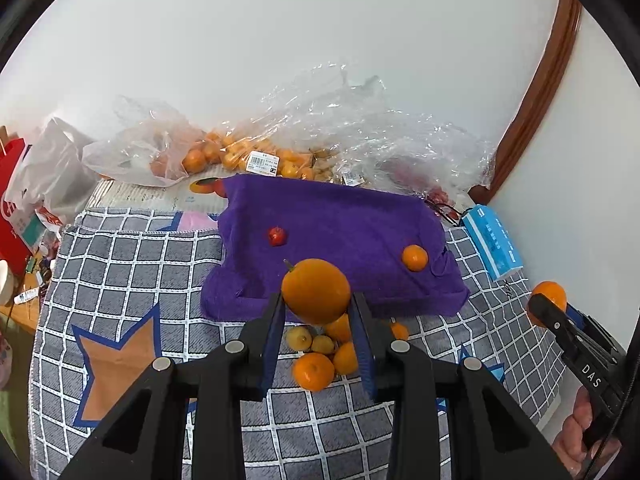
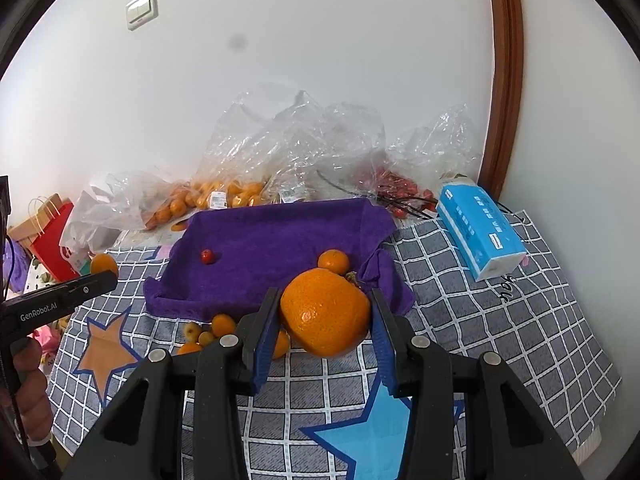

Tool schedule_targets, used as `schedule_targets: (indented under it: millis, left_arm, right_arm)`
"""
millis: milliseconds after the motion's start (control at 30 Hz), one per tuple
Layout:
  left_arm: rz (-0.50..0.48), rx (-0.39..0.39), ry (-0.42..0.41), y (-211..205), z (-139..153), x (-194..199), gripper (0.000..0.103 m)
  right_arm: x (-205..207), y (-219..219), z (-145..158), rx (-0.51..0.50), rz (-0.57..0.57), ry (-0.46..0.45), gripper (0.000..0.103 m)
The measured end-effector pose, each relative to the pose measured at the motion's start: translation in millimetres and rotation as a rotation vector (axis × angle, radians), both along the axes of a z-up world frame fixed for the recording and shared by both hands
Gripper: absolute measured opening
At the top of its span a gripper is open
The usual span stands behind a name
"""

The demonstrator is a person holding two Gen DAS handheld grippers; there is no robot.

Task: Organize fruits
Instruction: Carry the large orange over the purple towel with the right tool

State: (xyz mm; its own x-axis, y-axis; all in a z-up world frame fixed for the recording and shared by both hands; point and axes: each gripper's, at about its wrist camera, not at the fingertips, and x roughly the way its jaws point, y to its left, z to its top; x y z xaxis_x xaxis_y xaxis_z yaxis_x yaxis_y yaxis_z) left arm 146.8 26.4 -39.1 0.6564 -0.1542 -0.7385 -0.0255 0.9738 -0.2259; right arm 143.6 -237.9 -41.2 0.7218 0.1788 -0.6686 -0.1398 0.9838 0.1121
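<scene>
**Both grippers clamped on fruit above the purple towel**

A stemmed orange (image 1: 316,291) sat at frame centre, pinched between the narrowly parted fingers of the left gripper (image 1: 318,312). The right gripper (image 2: 324,316) likewise gripped a larger orange (image 2: 325,312). Behind them lay the purple towel (image 1: 340,216), holding a mandarin (image 1: 415,258) and a small red fruit (image 1: 277,236). Loose fruit (image 1: 314,370) clustered below on the checked cloth (image 1: 132,264).

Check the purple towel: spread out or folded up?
Spread. The purple towel lies open on the checked cloth, edges rumpled, with a small red fruit on it.
</scene>
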Motion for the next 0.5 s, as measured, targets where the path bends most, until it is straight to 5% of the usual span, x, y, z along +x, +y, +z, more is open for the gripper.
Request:
schedule_targets:
  millis: [500]
  left_arm:
    - [0.064,-0.050,0.035,38,-26,29,0.031]
  right_arm:
    - [50,13,-20,-0.018,0.029,0.025,0.043]
